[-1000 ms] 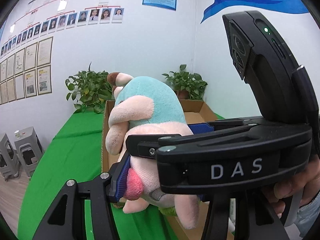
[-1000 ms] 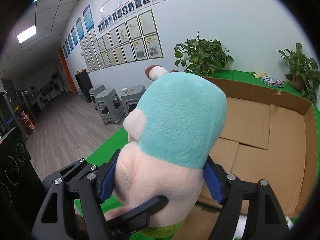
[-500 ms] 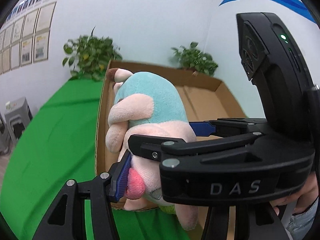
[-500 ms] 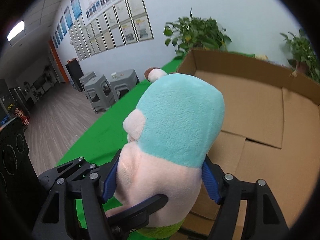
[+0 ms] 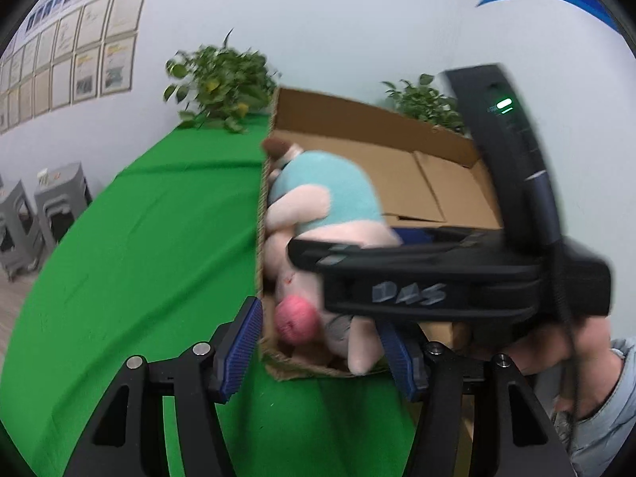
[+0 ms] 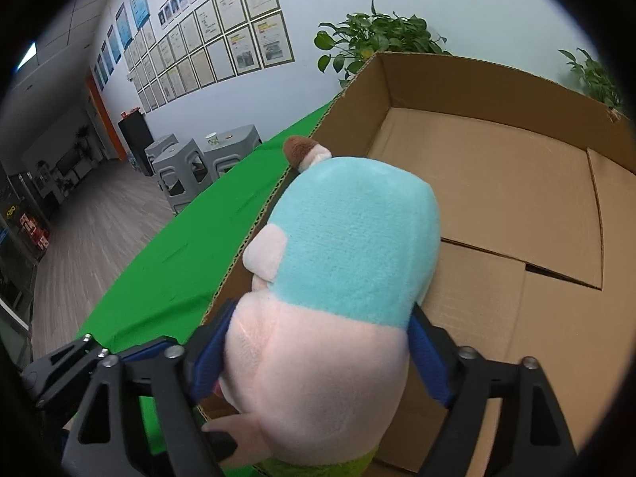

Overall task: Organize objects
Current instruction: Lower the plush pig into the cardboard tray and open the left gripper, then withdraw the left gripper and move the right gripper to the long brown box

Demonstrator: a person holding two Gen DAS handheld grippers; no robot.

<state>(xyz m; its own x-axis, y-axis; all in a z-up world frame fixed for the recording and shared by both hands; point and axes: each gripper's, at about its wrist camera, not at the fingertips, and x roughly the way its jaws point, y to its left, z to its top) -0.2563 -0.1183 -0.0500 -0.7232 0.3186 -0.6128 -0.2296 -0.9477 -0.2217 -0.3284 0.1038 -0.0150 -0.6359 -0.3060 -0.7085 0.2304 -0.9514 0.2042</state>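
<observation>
A pink and teal plush toy (image 6: 338,278) is held by my right gripper (image 6: 318,357), shut on its pink body, over the near left corner of an open cardboard box (image 6: 516,198). In the left wrist view the plush toy (image 5: 326,214) sits just inside the box's left wall (image 5: 262,218), with the right gripper's black body (image 5: 437,278) across it. My left gripper (image 5: 322,349) is open and empty, its blue pads (image 5: 242,346) apart at the box's near corner, off the toy.
The box stands on a green tablecloth (image 5: 139,258). Potted plants (image 5: 218,79) stand behind the box by the wall. Grey stools (image 6: 187,167) stand on the floor to the left. A person's hand (image 5: 556,349) holds the right gripper.
My left gripper has let go of the plush toy and pulled back, opening wide. The right gripper has carried the toy forward and down into the box's near left corner.
</observation>
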